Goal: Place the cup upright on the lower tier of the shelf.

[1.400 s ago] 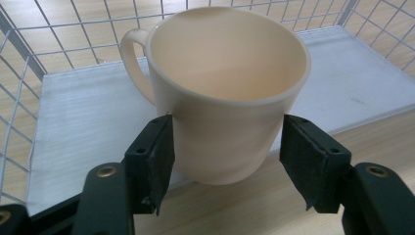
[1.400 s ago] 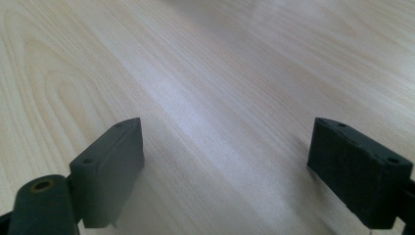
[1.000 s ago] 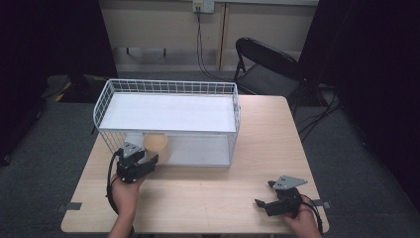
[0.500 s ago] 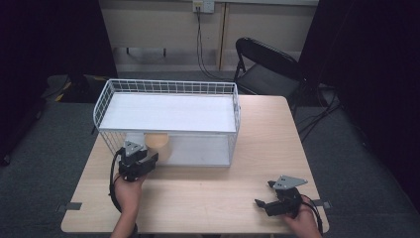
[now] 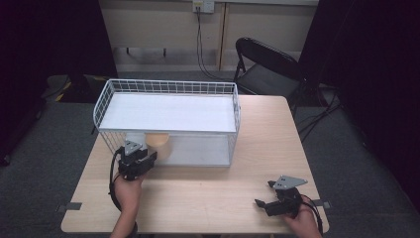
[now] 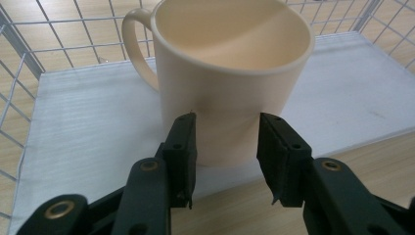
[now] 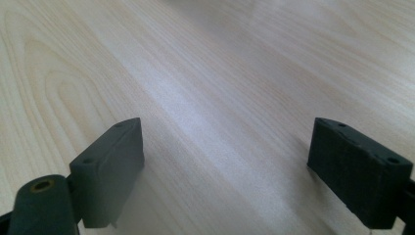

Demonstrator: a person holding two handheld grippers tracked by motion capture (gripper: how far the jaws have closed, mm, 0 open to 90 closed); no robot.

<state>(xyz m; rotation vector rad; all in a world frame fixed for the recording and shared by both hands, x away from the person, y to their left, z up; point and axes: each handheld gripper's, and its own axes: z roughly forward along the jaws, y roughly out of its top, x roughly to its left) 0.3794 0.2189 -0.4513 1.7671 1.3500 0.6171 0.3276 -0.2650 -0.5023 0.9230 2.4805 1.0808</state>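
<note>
Right claw (image 7: 225, 171) spread wide, above wooden table (image 7: 220, 63)

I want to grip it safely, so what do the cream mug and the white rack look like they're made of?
Cream handled mug: probably glazed ceramic, given its smooth, softly shiny, thick-rimmed wall, though plastic is possible. White wire-grid rack: apparently coated metal wire in thin, evenly painted rods.

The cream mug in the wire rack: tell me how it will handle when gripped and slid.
The mug looks rigid and glossy, so the left gripper could slip on its curved wall. Upright on a broad base, it should slide rather than tip. Probably ceramic, thus breakable.
</note>
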